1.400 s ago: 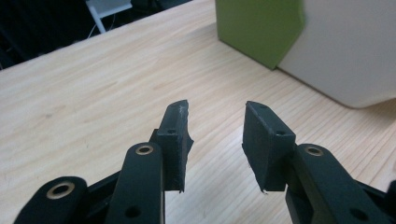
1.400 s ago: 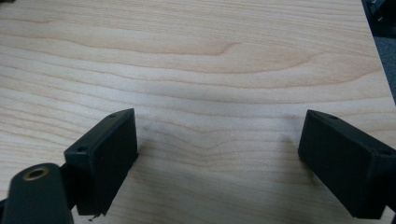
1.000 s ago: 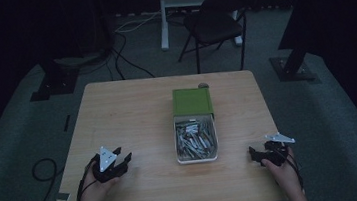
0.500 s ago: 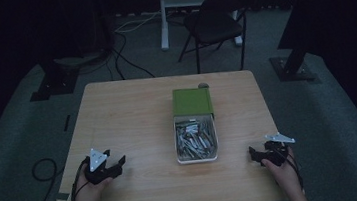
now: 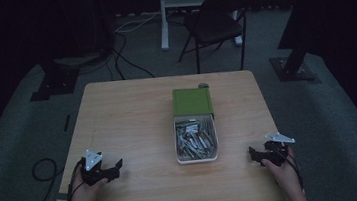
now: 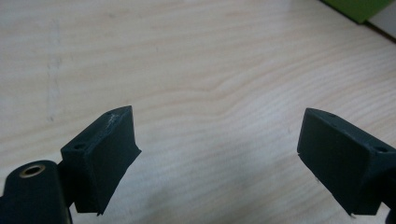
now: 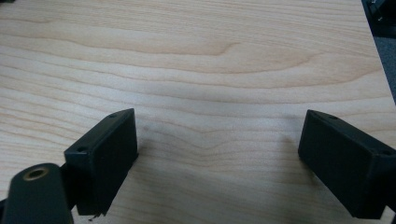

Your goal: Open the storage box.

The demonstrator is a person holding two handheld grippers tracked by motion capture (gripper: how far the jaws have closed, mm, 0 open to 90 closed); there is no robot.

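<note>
Dim high view, bright sharp close-ups

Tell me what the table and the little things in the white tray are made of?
The table looks like pale wood or a wood-look laminate with a matt finish: wavy grain lines run across it in both gripper views. The pieces in the white tray look like metal, grey and slightly shiny, but they are too small to tell for sure.
</note>
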